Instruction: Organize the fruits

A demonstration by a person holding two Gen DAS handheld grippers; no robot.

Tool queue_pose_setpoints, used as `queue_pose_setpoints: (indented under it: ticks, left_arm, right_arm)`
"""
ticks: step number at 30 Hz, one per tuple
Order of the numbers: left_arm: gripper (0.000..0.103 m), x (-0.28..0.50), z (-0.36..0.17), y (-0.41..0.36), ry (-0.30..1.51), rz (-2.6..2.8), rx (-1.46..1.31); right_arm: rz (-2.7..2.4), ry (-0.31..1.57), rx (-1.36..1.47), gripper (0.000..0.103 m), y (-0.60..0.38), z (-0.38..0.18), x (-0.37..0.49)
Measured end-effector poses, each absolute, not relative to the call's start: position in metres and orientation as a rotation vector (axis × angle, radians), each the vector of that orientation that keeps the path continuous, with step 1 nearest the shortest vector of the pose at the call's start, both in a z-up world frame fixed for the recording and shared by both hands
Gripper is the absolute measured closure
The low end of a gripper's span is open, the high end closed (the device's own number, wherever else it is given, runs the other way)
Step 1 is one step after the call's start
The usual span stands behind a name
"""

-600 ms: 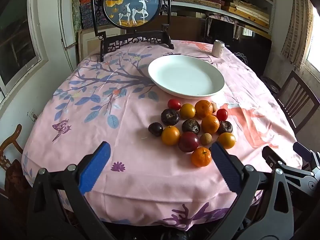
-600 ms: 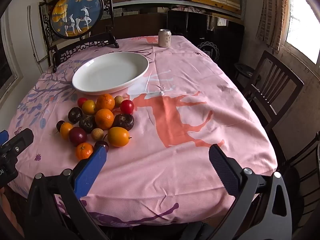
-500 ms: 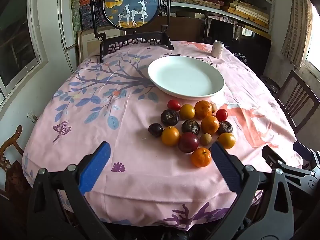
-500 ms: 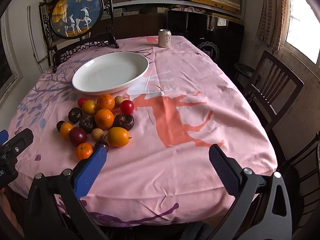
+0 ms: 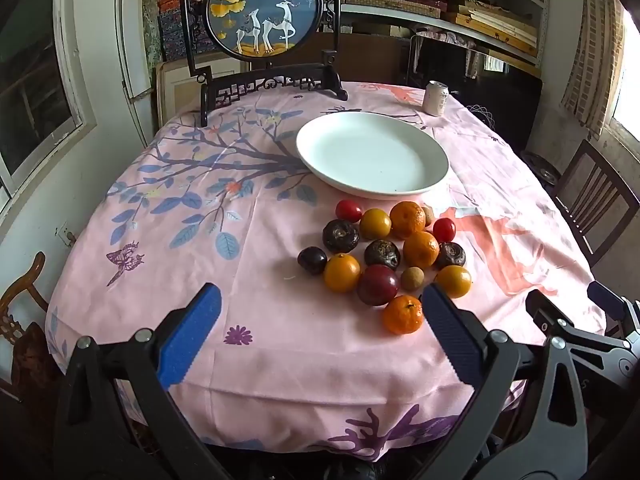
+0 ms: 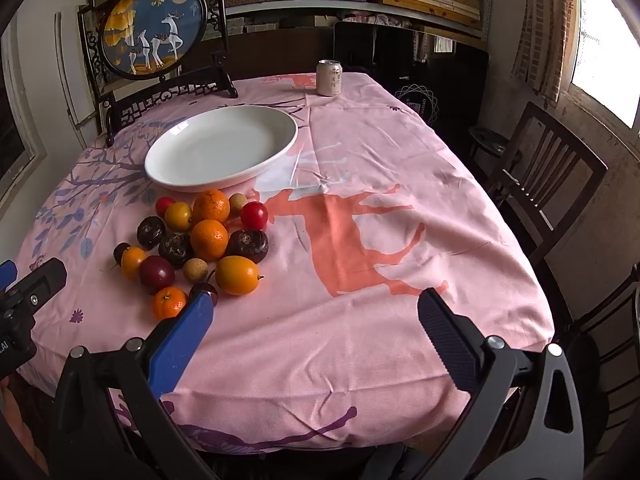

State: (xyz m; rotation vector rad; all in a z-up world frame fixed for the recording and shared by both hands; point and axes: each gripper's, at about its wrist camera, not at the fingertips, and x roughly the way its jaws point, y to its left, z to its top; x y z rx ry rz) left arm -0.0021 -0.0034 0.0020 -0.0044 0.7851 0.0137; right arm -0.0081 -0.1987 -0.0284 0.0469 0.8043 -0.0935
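Note:
A cluster of small fruits (image 5: 384, 252) lies on the pink tablecloth: oranges, dark purple fruits, red and yellow ones. It also shows in the right wrist view (image 6: 196, 240). A white empty plate (image 5: 372, 158) sits just behind it, also seen from the right (image 6: 220, 148). My left gripper (image 5: 320, 304) is open and empty, near the table's front edge, with a small orange (image 5: 402, 314) by its right finger. My right gripper (image 6: 316, 312) is open and empty, to the right of the fruits.
A drink can (image 6: 329, 77) stands at the far end of the table. A framed round deer picture on a dark stand (image 5: 264, 12) stands at the back. A wooden chair (image 6: 536, 176) is on the right. A window is at the left.
Both grippers have shifted very slightly; the fruits and plate have not moved.

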Motion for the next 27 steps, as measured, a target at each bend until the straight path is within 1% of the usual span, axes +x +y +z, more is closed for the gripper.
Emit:
queue_pose_setpoints:
  ticks: [27]
  left_arm:
    - [0.002,-0.0013,0.0009,-0.0041,0.790,0.014,-0.005]
  right_arm:
    - [-0.092,0.802,0.046,0.001,-0.1962,-0.0277,-0.0092]
